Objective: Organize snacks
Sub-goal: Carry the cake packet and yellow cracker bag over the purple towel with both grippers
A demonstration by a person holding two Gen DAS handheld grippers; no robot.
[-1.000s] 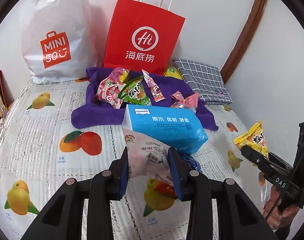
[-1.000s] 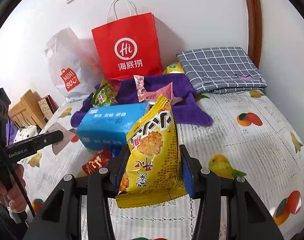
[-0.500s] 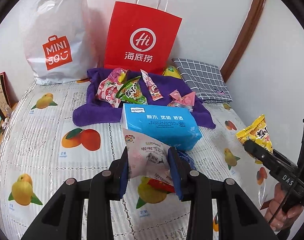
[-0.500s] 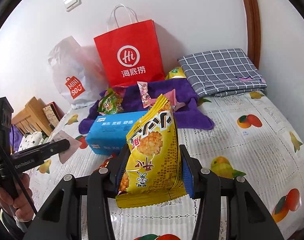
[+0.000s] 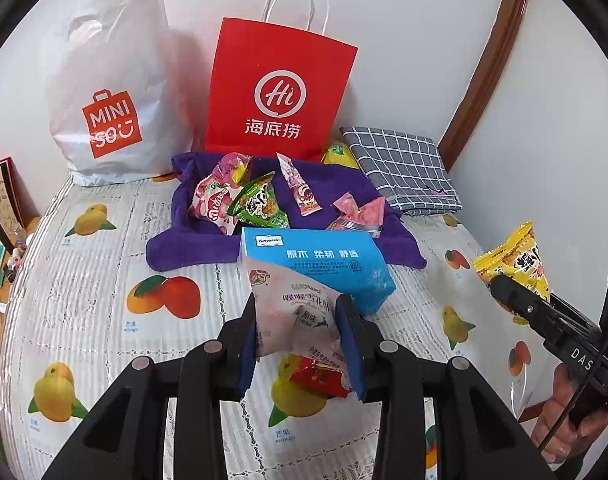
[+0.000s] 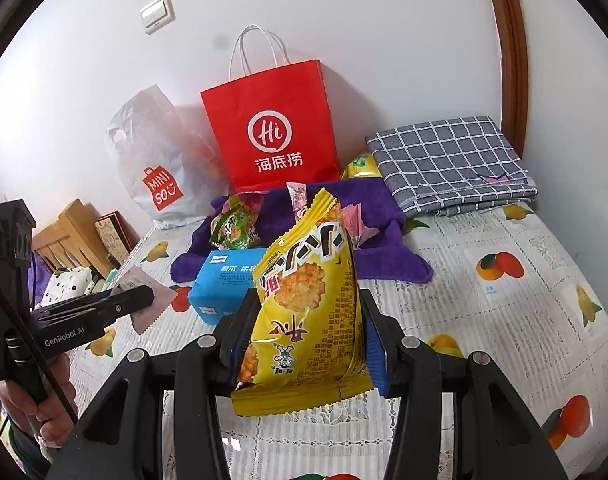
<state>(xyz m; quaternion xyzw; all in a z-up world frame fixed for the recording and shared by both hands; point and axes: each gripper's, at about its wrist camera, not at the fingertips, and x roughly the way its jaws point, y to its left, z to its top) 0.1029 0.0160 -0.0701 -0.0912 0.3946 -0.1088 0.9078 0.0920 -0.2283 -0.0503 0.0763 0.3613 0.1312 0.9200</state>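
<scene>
Mid-carry: left gripper (image 5: 300, 344) jaws clamped on pink packet (image 5: 294, 320), right gripper (image 6: 305, 340) on yellow packet (image 6: 307, 312). Next, prob. drop both w/ snacks on purple towel (image 5: 208, 246) at bed's far edge.

Bright even light, soft shadows, strong fisheye edge distortion.

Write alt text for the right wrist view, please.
The right claw grips an upright yellow snack bag above a fruit-print tablecloth. Behind it lie a blue tissue pack, snacks on a purple towel, and a red paper bag.
</scene>
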